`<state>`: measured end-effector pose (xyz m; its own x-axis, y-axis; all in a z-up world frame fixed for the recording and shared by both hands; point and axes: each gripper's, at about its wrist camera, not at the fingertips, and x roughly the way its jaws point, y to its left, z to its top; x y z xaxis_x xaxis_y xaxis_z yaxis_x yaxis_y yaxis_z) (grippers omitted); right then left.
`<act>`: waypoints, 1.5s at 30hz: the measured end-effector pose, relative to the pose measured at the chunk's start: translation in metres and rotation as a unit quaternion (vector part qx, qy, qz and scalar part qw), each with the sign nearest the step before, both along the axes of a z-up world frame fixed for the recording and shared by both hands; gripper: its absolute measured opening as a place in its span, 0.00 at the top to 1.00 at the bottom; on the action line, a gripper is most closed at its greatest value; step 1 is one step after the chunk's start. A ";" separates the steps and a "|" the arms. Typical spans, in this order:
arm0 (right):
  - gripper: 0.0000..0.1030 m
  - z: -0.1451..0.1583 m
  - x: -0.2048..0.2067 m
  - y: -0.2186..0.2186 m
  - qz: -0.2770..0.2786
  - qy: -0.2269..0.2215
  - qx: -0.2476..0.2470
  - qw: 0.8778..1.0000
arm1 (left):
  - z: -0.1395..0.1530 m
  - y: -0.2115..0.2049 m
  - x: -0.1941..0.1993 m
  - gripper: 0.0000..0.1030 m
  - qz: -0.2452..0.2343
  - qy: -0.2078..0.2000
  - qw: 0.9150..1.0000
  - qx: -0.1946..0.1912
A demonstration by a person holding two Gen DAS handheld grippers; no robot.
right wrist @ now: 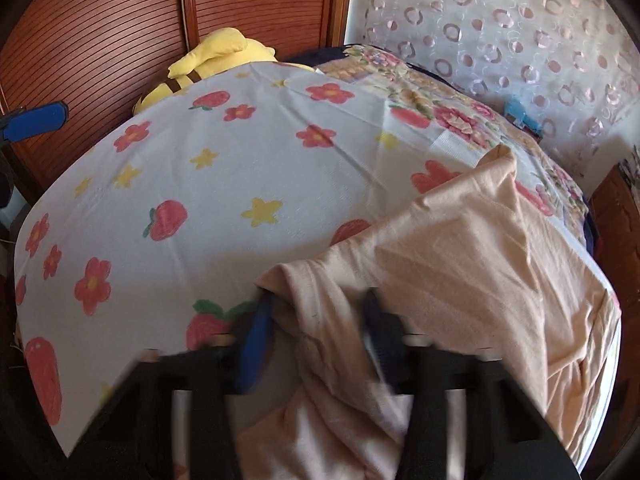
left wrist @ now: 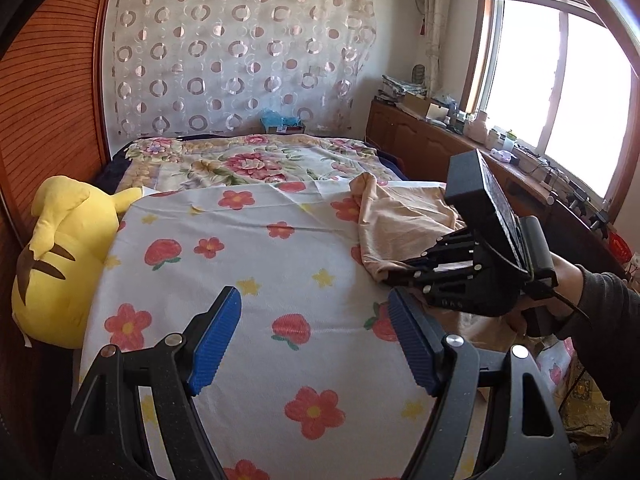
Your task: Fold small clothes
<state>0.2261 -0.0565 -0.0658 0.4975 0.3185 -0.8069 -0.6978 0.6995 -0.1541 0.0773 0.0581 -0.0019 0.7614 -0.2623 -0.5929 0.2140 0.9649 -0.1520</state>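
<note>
While a white sheet (left wrist: pixel 256 280) printed with red flowers, strawberries and yellow stars covers the near part of the bed (left wrist: pixel 248 160), a floral blanket (right wrist: pixel 452 112) shows beyond it, toward the circle-patterned curtain (left wrist: pixel 240 52). Ribbed brown wood panelling (right wrist: pixel 120 32) runs along the left side, with a yellow plush toy (left wrist: pixel 60 260) lying between it and the sheet. A wooden cabinet (left wrist: pixel 420 140) cluttered with small items stands under the window (left wrist: pixel 560 80) on the right.

On the right half of the sheet lies the peach cloth (right wrist: pixel 460 260), rumpled, one corner reaching toward the blanket. Its near edge is bunched up and lifted off the sheet.

That bunched edge sits between the jaws of the right gripper (right wrist: pixel 316 340): the fabric drapes over and down between the blue pad on the left and the dark finger on the right, both blurred. The jaws look narrowed around the gathered fold, gripping it. From the left wrist view, the right gripper (left wrist: pixel 400 276) reaches in from the right with its tips at the cloth's (left wrist: pixel 400 220) near-left edge.

The left gripper (left wrist: pixel 316 340) hangs above bare sheet, jaws wide apart, nothing between its blue pads (left wrist: pixel 214 344). The cloth lies to its right, just beside the right-hand pad, not inside the gap.
</note>
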 end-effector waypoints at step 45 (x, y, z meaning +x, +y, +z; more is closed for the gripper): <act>0.67 -0.014 -0.105 -0.228 -0.248 -0.060 0.069 0.964 | -0.042 -0.132 -0.025 0.26 -0.147 0.061 0.987 0.034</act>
